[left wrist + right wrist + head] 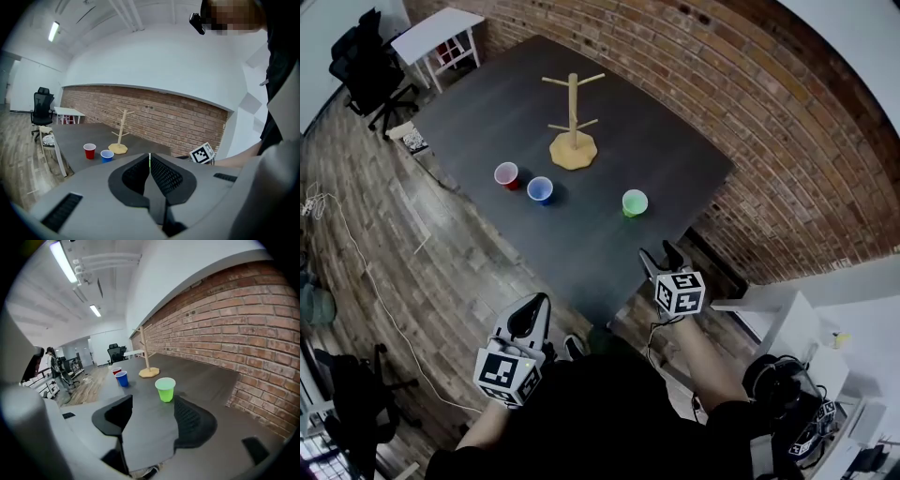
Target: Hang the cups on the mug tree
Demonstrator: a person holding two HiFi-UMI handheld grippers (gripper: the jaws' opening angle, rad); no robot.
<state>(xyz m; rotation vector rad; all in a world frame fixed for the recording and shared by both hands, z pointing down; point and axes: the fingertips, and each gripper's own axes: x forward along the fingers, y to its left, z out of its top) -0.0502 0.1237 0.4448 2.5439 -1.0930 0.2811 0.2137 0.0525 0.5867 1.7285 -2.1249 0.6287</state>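
Tabletop [581, 239], dark and matte, carries everything the task needs, and both grippers hang short of its near edge. The wooden mug tree [573, 122] stands upright on a scalloped base toward the far side, near the brick wall [750, 112], with slim pegs angled upward at two levels. It looks light, so pushing on a peg could slide or tip it.

The left gripper [530, 314] has its jaws pressed together with nothing between them. The right gripper [153, 406] has its jaws spread wide and empty. Its own view lines the green cup [635, 202] up beyond the gap, well ahead and untouched.

All three cups stand upright, mouths up, with none hung yet. The green one sits alone on the right, nearest the right gripper. The blue cup [540, 190] and the red cup [506, 175] stand just beside each other, left of and in front of the tree's base.

They appear to be thin disposable plastic cups with no handles. They are probably very light, slick-walled and easy to crush or flick over. The likely best hold is high on the wall, just under the rolled lip where the cup is stiffest, or over the rim with one jaw inside. Either way the squeeze should be gentle. With no handle, each cup would probably have to go mouth-down over a peg.
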